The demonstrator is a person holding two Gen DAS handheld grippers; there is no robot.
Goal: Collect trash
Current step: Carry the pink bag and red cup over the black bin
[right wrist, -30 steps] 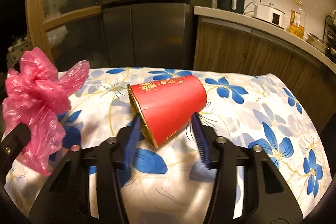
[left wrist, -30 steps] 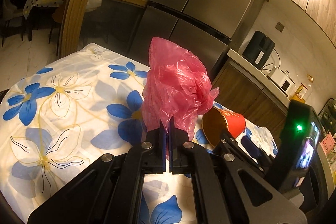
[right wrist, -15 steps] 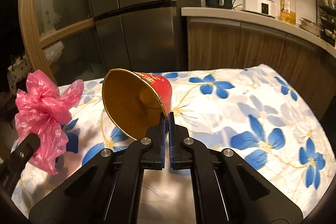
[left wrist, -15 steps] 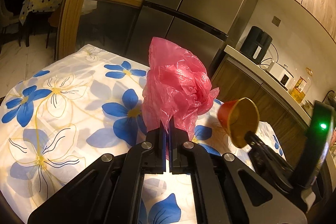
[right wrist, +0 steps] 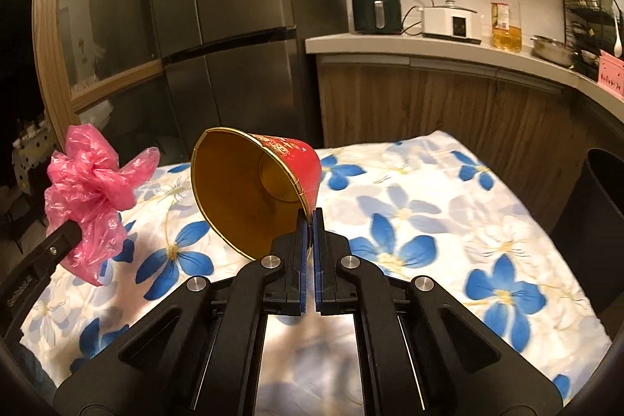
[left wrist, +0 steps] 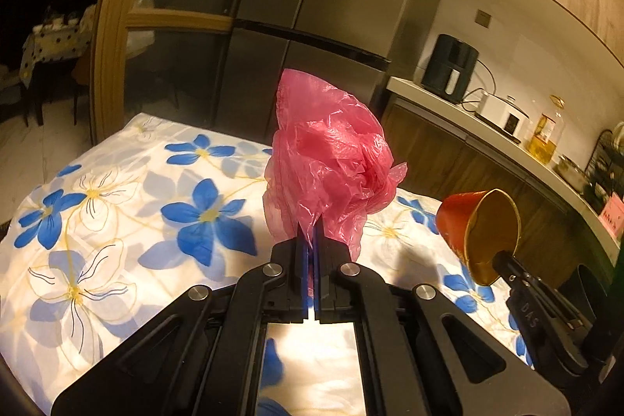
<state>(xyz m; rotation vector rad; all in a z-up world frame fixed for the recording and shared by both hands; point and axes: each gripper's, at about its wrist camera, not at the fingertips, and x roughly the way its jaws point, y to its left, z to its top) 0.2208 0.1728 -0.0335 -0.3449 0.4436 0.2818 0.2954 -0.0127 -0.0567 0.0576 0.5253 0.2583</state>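
Observation:
My left gripper [left wrist: 311, 240] is shut on a crumpled pink plastic bag [left wrist: 331, 158] and holds it above the flowered tablecloth [left wrist: 117, 221]. The bag also shows at the left of the right wrist view [right wrist: 89, 197]. My right gripper [right wrist: 311, 225] is shut on the rim of a red paper cup [right wrist: 253, 193] with a gold inside, lifted off the table and tilted with its mouth toward the camera. The cup also shows at the right of the left wrist view [left wrist: 483, 232], to the right of the bag.
A white cloth with blue flowers [right wrist: 429, 221] covers the table. A dark bin [right wrist: 600, 221] stands past the table's right edge. A steel fridge [right wrist: 241, 26] and a counter [right wrist: 429, 45] with appliances and an oil bottle are behind.
My right gripper closed on the cup's rim and lifted the cup off the table, tipping it. Both grippers have risen; the bag stays held.

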